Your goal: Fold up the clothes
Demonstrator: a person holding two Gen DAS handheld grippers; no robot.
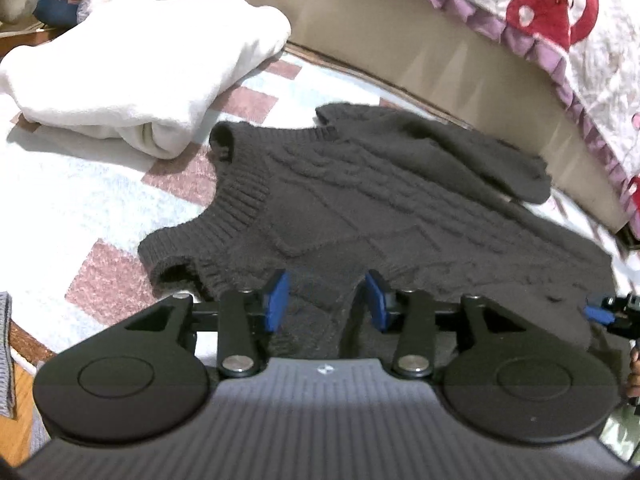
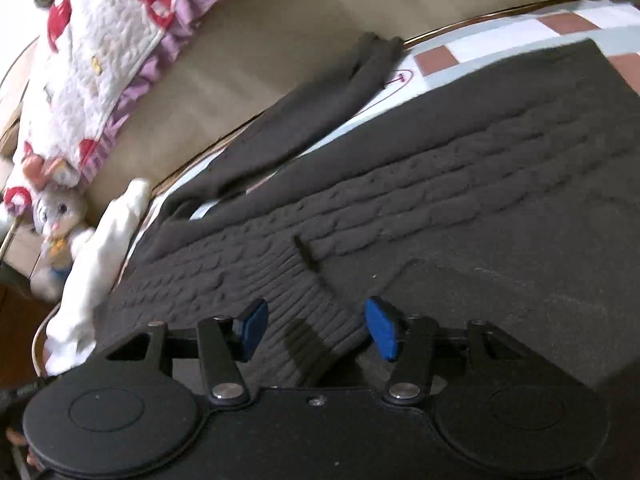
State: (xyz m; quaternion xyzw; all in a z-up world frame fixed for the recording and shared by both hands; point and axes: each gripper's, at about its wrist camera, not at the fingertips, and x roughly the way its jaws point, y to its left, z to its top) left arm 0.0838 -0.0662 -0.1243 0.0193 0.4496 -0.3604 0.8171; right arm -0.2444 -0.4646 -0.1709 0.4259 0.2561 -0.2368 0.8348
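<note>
The dark cable-knit sweater [image 1: 380, 200] is lying spread on the checked bed cover [image 1: 80, 200], looking soft, floppy and fairly thick, best pinched at hem or shoulder. The left tongs [image 1: 326, 300] are standing apart over its near edge; the right tongs [image 2: 316, 330] are gaping above the ribbing, gripping nothing.

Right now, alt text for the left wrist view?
Dark grey cable-knit sweater spread on a checked blanket, left tongs open over its near edge. A folded white garment lies beyond, left.
</note>
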